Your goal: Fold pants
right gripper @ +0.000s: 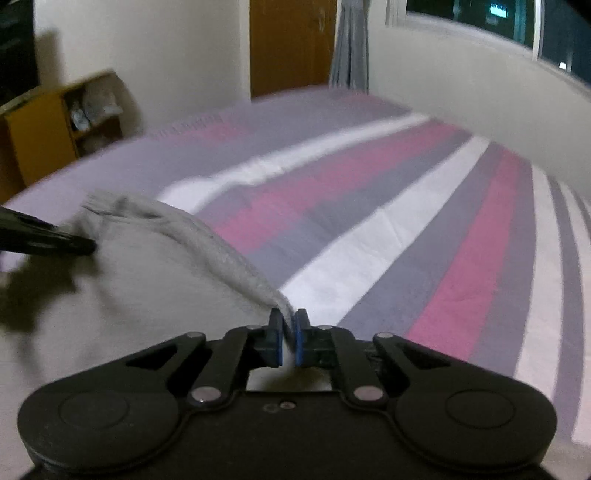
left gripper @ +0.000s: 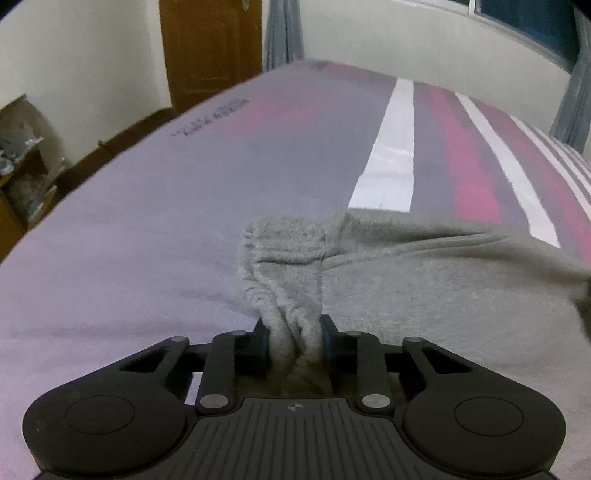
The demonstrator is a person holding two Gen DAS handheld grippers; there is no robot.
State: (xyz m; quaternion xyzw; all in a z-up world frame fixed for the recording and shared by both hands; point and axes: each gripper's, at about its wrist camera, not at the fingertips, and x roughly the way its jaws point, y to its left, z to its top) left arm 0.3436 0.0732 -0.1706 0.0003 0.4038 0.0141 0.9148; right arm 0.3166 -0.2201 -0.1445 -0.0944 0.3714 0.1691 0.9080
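Grey fleece pants (left gripper: 424, 280) lie on the striped bed sheet (left gripper: 147, 221). In the left wrist view my left gripper (left gripper: 293, 332) is shut on a bunched, ribbed corner of the pants, and the cloth fills the gap between the blue pads. In the right wrist view my right gripper (right gripper: 289, 323) is shut on a thin edge of the grey pants (right gripper: 155, 266), whose hem runs up and left from the pads. The left gripper's black fingers (right gripper: 55, 242) reach onto the far corner of the same cloth at the left edge.
The sheet (right gripper: 424, 229) carries pink, grey and white stripes to the right of the pants. A wooden shelf unit (right gripper: 48, 122) stands left of the bed, a brown door (right gripper: 291, 44) and a grey curtain (right gripper: 351, 44) behind it, a window (right gripper: 517, 26) at the upper right.
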